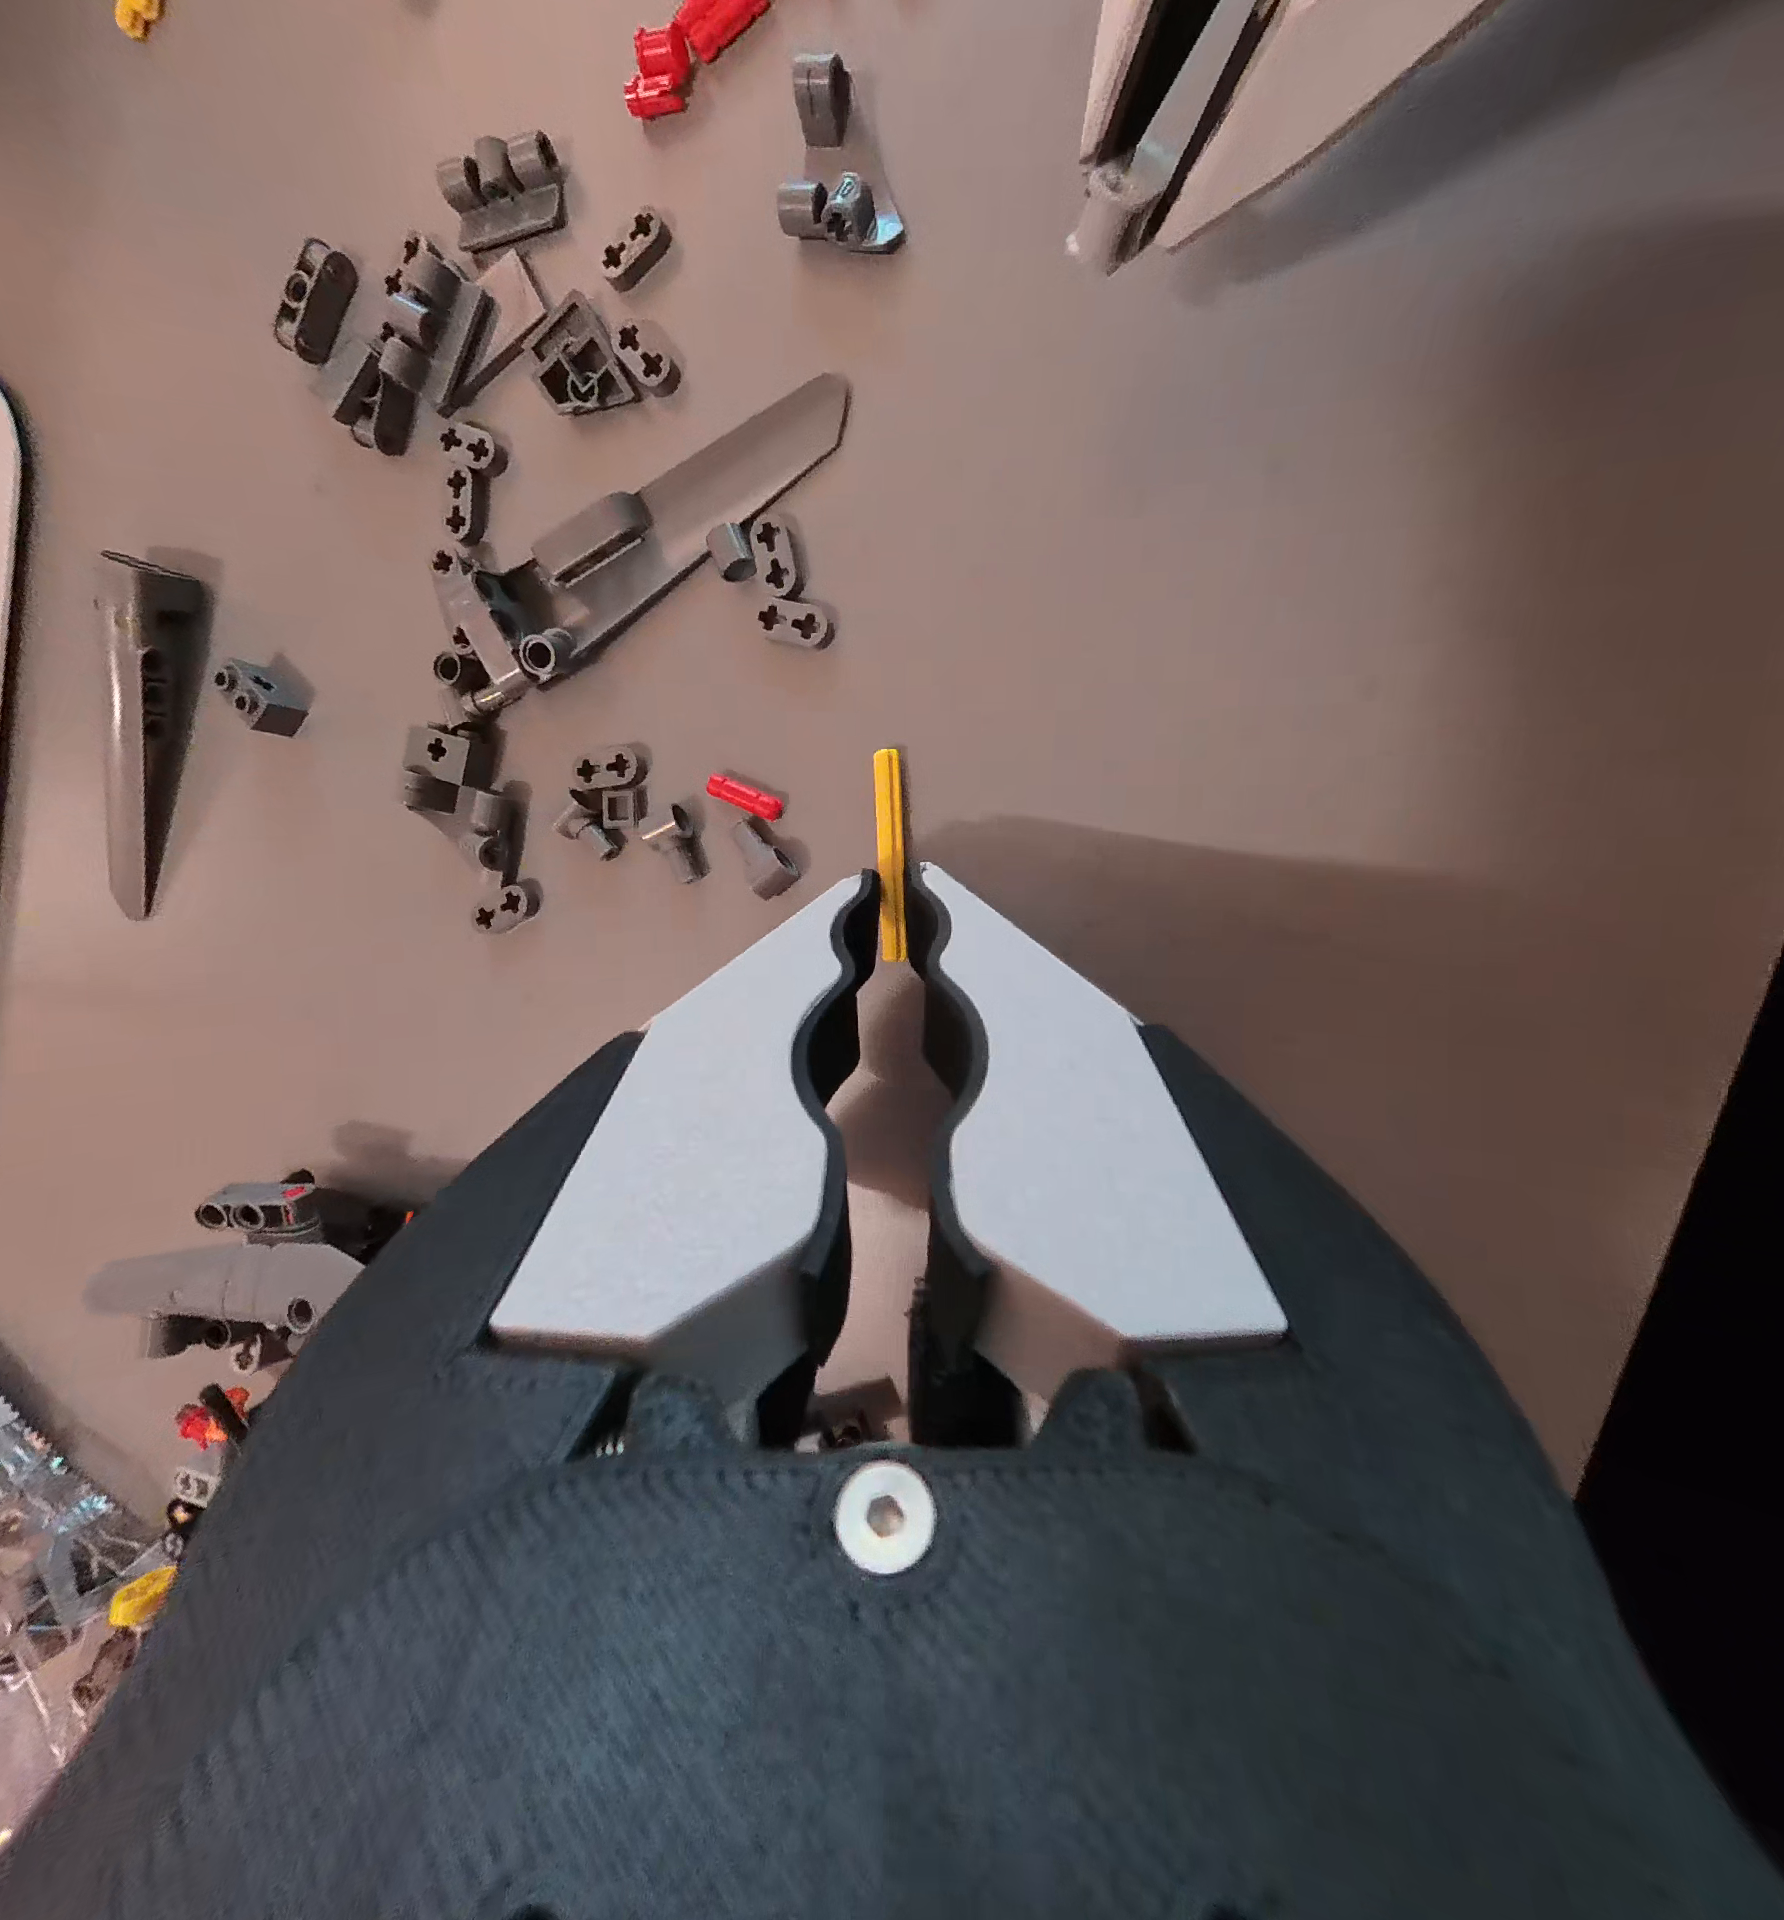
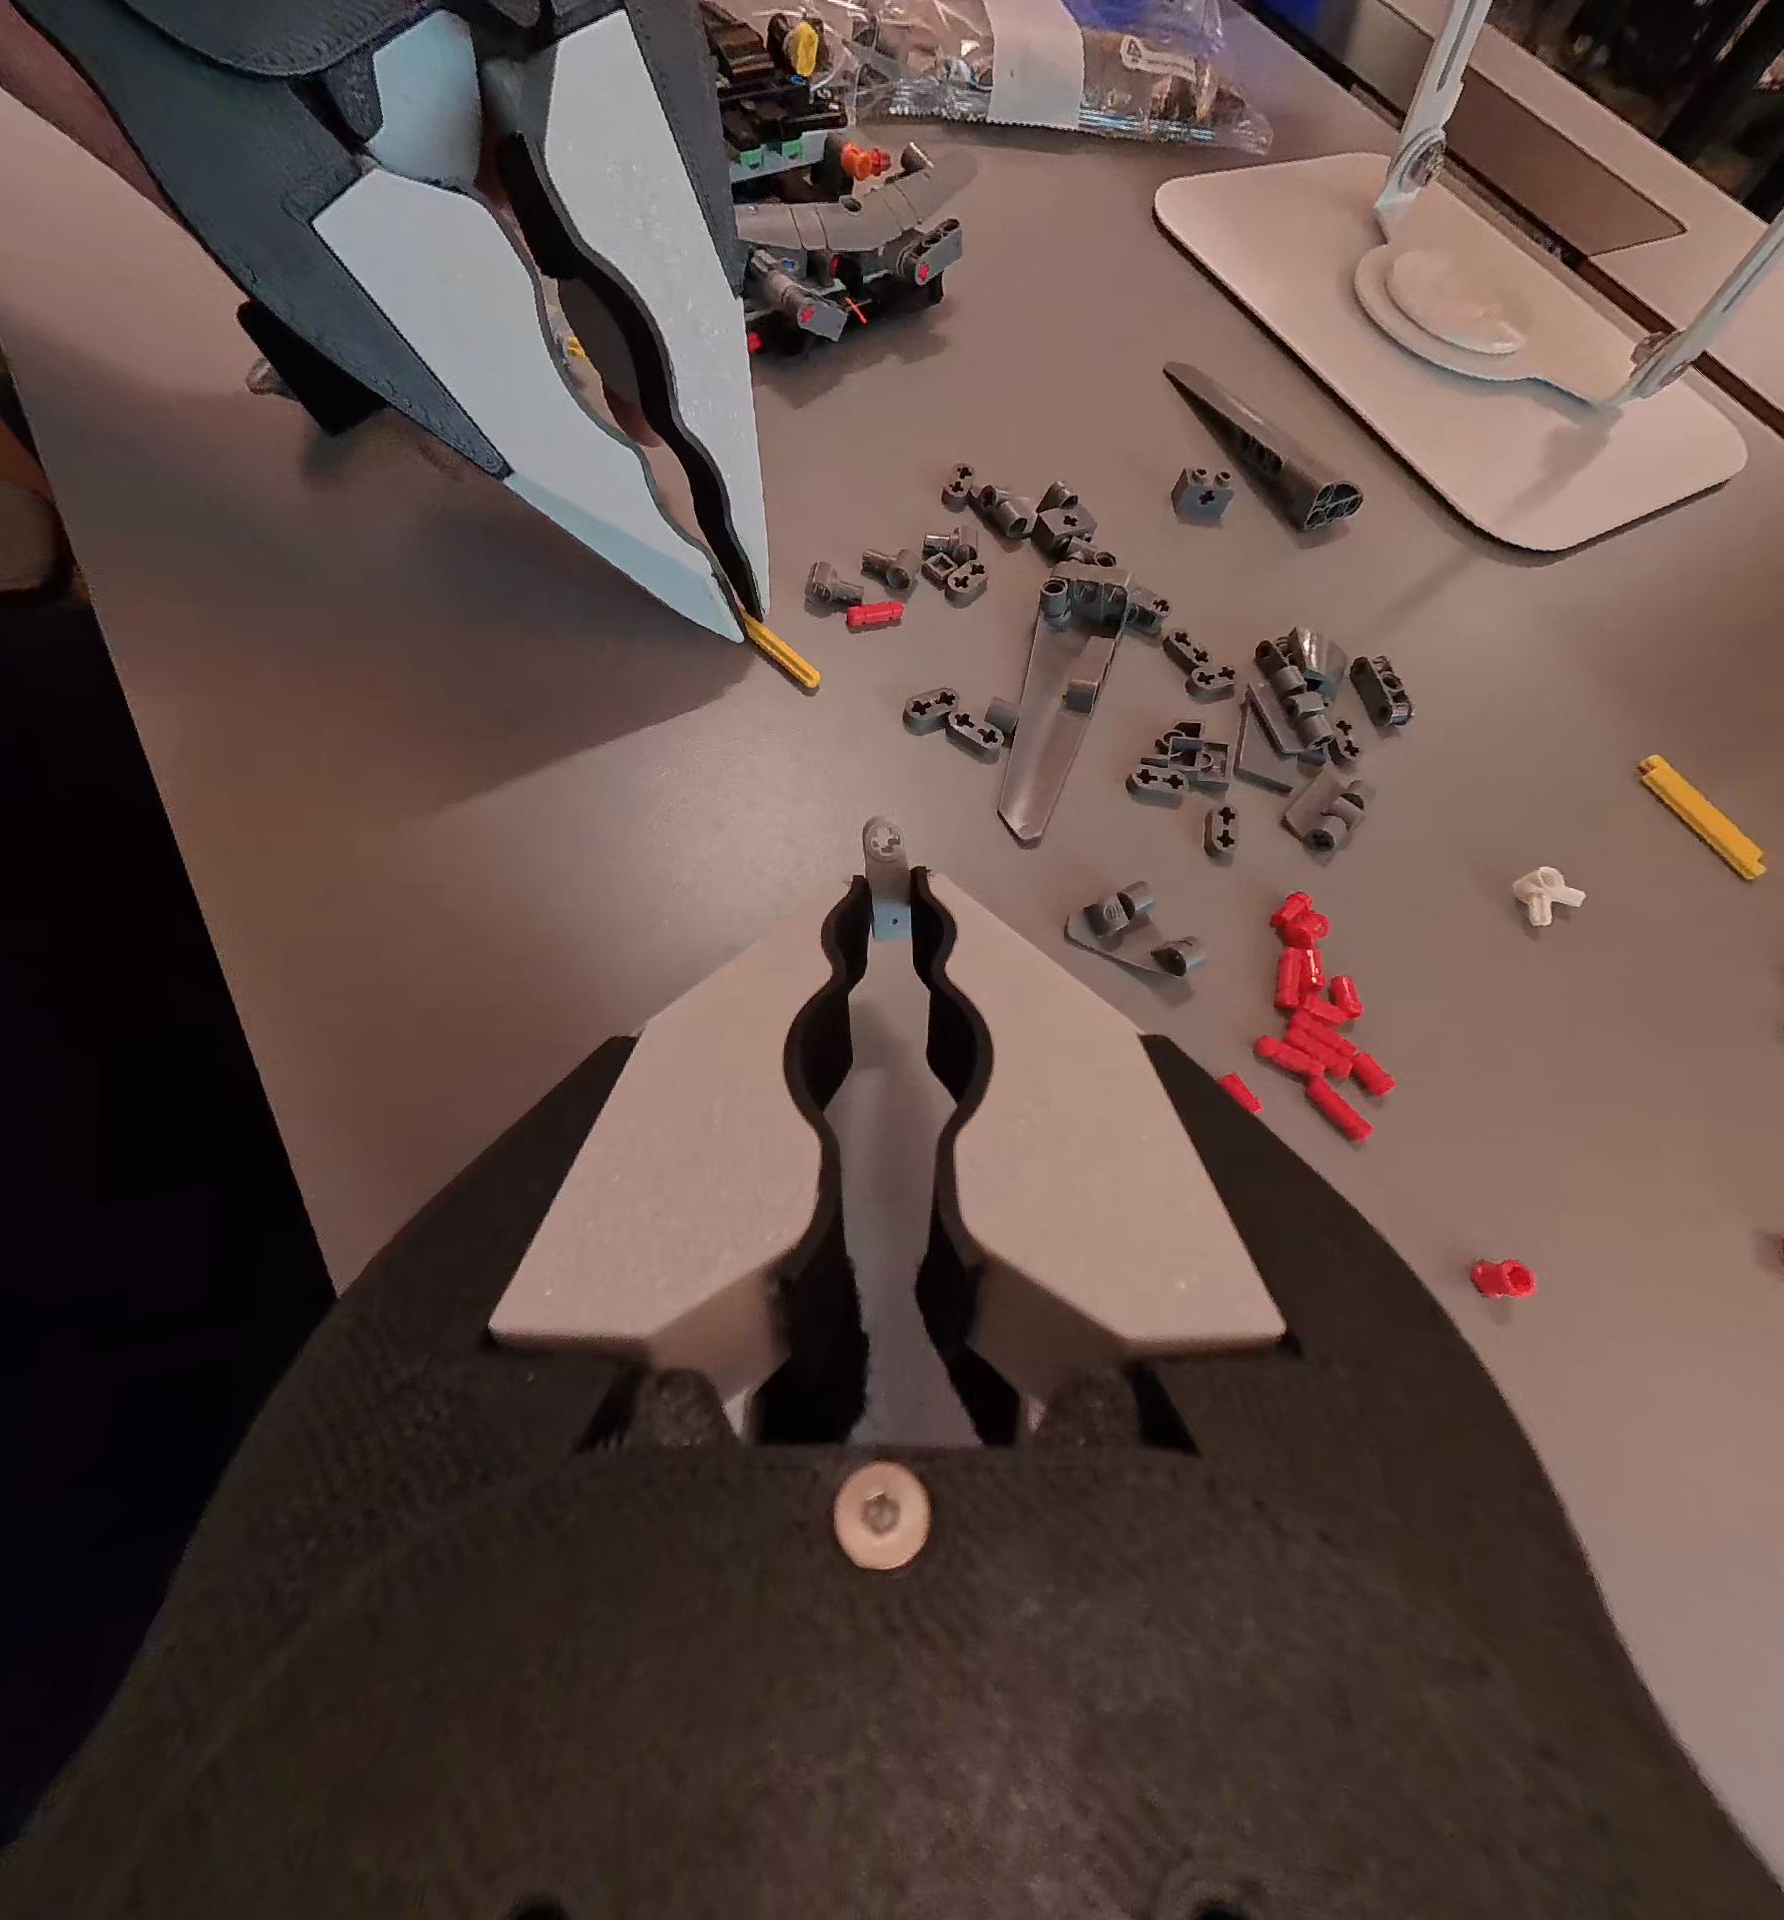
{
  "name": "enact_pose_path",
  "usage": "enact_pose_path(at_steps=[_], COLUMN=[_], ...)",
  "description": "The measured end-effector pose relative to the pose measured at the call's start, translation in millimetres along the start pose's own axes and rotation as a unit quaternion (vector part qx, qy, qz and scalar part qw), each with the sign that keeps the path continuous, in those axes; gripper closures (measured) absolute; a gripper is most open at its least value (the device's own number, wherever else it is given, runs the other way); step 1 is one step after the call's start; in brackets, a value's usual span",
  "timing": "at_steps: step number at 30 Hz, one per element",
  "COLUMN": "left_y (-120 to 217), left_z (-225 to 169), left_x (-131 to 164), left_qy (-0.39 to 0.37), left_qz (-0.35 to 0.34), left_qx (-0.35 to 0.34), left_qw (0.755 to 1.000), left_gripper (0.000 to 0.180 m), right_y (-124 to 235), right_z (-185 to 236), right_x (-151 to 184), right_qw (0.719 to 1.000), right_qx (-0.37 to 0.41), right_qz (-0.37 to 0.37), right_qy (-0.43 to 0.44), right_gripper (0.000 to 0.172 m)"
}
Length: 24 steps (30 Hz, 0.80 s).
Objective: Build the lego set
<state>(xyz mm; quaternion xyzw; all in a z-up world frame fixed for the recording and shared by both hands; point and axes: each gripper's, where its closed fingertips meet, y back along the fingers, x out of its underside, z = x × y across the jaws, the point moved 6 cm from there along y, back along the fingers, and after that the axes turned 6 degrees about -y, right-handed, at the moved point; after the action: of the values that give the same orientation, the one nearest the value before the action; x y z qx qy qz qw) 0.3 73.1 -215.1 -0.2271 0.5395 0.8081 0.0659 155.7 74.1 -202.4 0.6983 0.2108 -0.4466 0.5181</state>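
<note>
A matte grey-brown surface [image 2: 555, 852] fills most of both views, its near edge running diagonally, with deep darkness beyond it where nothing of the floor can be made out. Warm light falls from one side and throws long, soft-edged shadows across the top. At the far side stands a pale flat base with rounded corners [image 2: 1283, 270] (carrying slim white metal struts [image 2: 1428, 104]). Behind it runs a lighter ledge, and past that the room is dim and indistinct.
</note>
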Motion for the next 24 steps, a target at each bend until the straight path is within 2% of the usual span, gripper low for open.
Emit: enact_pose_path(at_steps=[8, 14, 17, 21, 24], left_y=[-4.8, 5.6, 14.9, 26.0, 33.1], left_z=[2.4, 5.8, 6.9, 4.5, 8.2], left_x=[-3.1, -15.4, -24.1, -34.2, -37.6], left_qy=[-0.016, -0.052, -0.094, -0.19, -0.228], left_qz=[-0.016, -0.068, -0.102, -0.145, -0.163], left_qx=[-0.043, -0.093, -0.131, -0.172, -0.209], left_qw=[0.999, 0.992, 0.982, 0.956, 0.937], left_gripper=[0.179, 0.179, 0.179, 0.179, 0.18], right_y=[-8.3, -8.5, -8.4, -7.8, -8.5], right_z=[-0.8, -3.9, -5.1, -11.2, -12.5], right_x=[-2.3, -11.7, -19.2, -29.4, -34.2], right_qw=[1.0, 0.998, 0.993, 0.982, 0.973], right_qx=[-0.001, -0.024, -0.06, -0.1, -0.127], right_qz=[-0.004, -0.035, -0.06, -0.102, -0.12], right_qy=[-0.012, -0.047, -0.077, -0.128, -0.148], right_gripper=[0.166, 0.167, 0.166, 0.167, 0.166])
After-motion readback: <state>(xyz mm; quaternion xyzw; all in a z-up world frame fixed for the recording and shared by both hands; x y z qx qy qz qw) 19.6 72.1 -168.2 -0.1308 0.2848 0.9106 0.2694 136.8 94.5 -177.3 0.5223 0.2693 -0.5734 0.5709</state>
